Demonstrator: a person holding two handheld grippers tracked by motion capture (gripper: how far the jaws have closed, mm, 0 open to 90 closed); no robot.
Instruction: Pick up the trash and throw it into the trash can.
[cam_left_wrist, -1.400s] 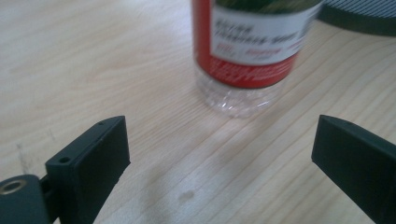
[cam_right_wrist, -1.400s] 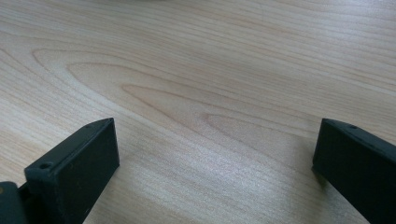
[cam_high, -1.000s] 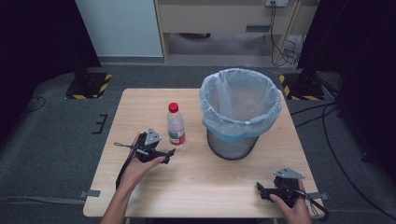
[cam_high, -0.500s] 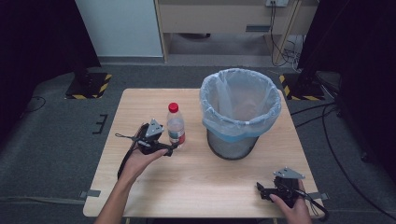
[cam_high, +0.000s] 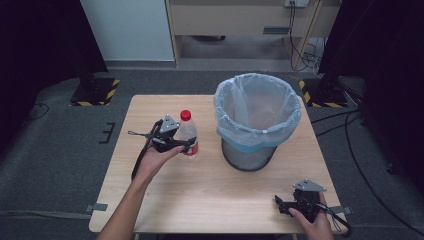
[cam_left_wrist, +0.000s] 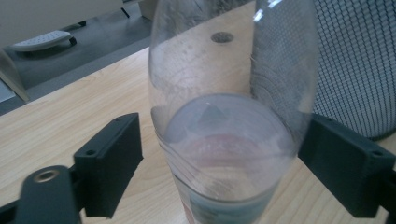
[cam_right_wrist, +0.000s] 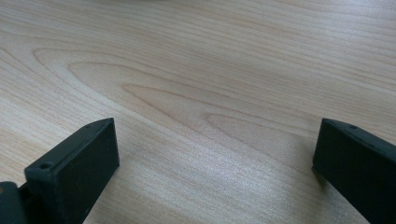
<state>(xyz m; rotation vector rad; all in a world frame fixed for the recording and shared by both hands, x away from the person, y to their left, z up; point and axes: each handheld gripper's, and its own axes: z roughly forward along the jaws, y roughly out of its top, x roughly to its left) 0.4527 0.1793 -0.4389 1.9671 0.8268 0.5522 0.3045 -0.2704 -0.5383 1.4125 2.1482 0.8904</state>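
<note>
A clear plastic bottle (cam_high: 187, 131) with a red cap stands upright on the wooden table (cam_high: 220, 195), left of the bin. My left gripper (cam_high: 185, 145) is open with its jaws on either side of the bottle's lower body. In the left gripper view the bottle (cam_left_wrist: 229, 140) stands between the two black jaws, with a thin gap at the left jaw and the right jaw at its edge. My right gripper (cam_high: 281, 206) rests open near the table's front right corner, and the right gripper (cam_right_wrist: 215, 140) has bare wood between its jaws.
A mesh waste bin (cam_high: 257, 120) lined with a pale blue bag stands right of the bottle, close behind it in the left gripper view as dark mesh (cam_left_wrist: 359, 70). Grey floor surrounds the table, with cabinets and cables beyond the far edge.
My left gripper has moved forward and to the right, bringing its open jaws around the bottle. The right gripper has stayed where it was.
</note>
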